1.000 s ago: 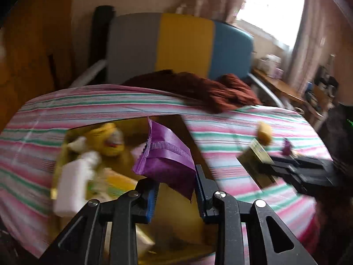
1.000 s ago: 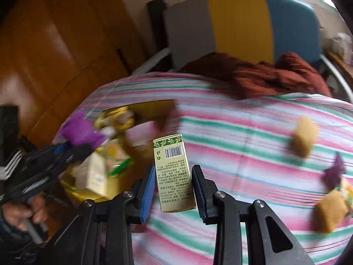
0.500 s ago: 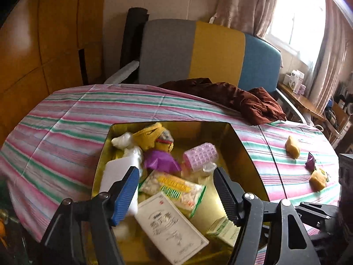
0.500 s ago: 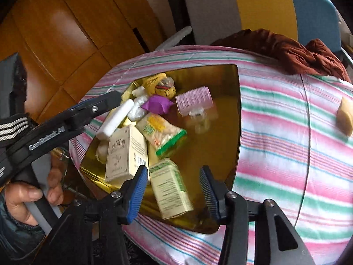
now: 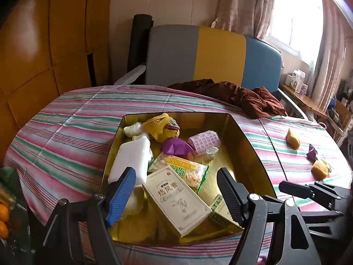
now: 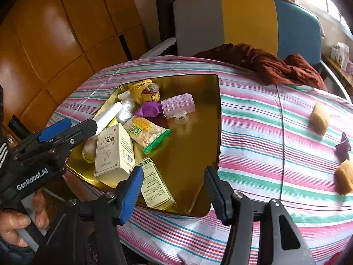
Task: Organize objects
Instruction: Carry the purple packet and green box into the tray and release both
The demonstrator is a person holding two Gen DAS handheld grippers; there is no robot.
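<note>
Tray: a gold tray is laid on the striped cloth, at the near left part of the table; many things are kept inside it.
Green box: a small green box is lying flat in the near corner of the tray, just beside the cream box; it is touched by no pad.
Purple packet: a purple packet is seen in the middle of the tray, between the yellow pouch and the snack bag, touching the pink roller.
White bottle: a white bottle is laid along the left wall of the tray.
Right gripper: the right gripper is held above the near edge of the tray; its jaws are opening, about half wide, and nothing is gripped. The green box is seen partly behind its left finger.
Left gripper: the left gripper is held above the near part of the tray; its jaws are opening, fairly wide, and nothing is pressed by them. The cream box is seen below, between the fingers.
Hand: a hand is wrapped around the handle of the left gripper, at the near left.
Outside the tray: two yellow cakes and a purple wrapper are left on the cloth at the right, well apart from the tray.
Far side: a brown cloth is lying at the far edge of the table, in front of a grey, yellow and blue chair.
</note>
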